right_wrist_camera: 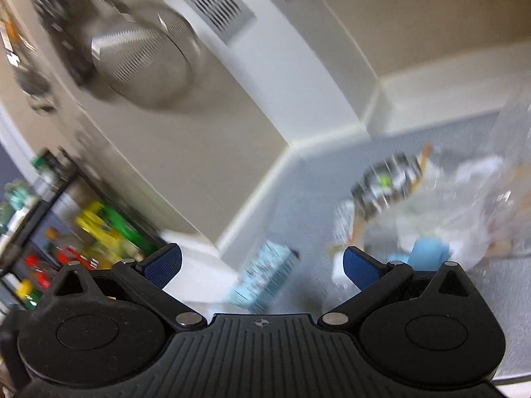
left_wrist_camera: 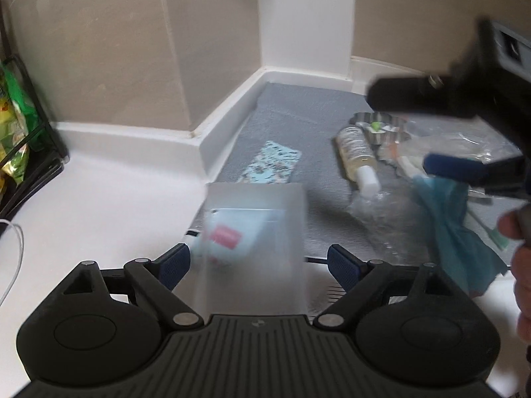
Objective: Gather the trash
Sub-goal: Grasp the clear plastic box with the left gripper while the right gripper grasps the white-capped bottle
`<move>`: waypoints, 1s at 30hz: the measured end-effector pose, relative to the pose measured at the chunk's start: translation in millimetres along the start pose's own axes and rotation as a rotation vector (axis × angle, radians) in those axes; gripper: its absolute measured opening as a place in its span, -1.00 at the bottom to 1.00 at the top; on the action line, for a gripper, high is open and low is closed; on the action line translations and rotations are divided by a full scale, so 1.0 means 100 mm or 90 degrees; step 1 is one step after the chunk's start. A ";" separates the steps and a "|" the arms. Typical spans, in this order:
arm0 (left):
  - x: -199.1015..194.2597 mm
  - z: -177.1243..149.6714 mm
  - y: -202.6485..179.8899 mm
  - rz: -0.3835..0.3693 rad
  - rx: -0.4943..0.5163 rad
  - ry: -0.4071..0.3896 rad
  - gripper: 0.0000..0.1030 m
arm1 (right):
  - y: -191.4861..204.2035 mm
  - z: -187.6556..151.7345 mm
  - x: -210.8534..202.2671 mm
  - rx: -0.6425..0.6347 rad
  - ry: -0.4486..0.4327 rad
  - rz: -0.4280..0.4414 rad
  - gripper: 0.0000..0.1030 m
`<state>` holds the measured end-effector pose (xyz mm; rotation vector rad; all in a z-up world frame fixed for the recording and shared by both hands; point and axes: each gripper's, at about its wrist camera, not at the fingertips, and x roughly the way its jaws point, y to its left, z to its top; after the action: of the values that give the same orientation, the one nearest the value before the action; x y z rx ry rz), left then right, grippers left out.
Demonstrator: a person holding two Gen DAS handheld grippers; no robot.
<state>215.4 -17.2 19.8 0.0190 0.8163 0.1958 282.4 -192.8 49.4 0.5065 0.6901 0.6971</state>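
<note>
My left gripper (left_wrist_camera: 257, 265) is open, with a translucent white bin (left_wrist_camera: 255, 225) between its fingers, holding a pale blue packet with a pink label. On the grey mat (left_wrist_camera: 298, 122) lie a patterned blue packet (left_wrist_camera: 272, 162), a small bottle with a white cap (left_wrist_camera: 356, 156), a metal cutter with a green bit (left_wrist_camera: 378, 129), clear plastic wrap (left_wrist_camera: 464, 146) and a teal cloth (left_wrist_camera: 454, 229). My right gripper (right_wrist_camera: 262, 265) is open and empty; in the left wrist view it hangs over the pile (left_wrist_camera: 444, 132). The right wrist view is blurred and shows the blue packet (right_wrist_camera: 265, 275) and the plastic (right_wrist_camera: 464, 205).
A black wire rack with green and yellow snack bags (left_wrist_camera: 16, 132) stands at the left on the white counter (left_wrist_camera: 99, 199). Beige walls meet in a corner behind the mat. A metal colander (right_wrist_camera: 142, 56) hangs on the wall in the right wrist view, above a shelf of bottles (right_wrist_camera: 66, 242).
</note>
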 end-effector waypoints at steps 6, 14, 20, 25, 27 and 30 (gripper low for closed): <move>0.11 -0.02 0.17 -0.006 -0.012 0.021 0.80 | 0.21 0.22 0.12 -0.085 -0.025 -0.024 1.00; 0.17 0.00 0.24 -0.020 -0.020 0.059 0.80 | -0.12 0.46 0.97 0.026 0.131 -0.163 0.99; 0.17 -0.02 0.42 -0.024 -0.049 0.097 0.56 | 0.07 0.34 1.27 -0.081 0.180 -0.270 0.72; 0.09 -0.07 0.61 -0.013 -0.075 0.116 0.26 | 0.20 0.19 1.22 -0.180 0.151 -0.294 -0.26; 0.03 -0.09 0.67 -0.018 -0.090 0.110 0.26 | 0.18 0.16 1.15 -0.184 0.154 -0.274 -0.27; -0.10 -0.08 0.73 -0.015 -0.100 0.092 0.26 | 0.13 0.15 1.02 -0.171 0.146 -0.246 -0.28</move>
<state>190.6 52.1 27.8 -0.1540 0.9422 0.2412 345.0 -113.5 27.0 0.0396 0.8658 0.4747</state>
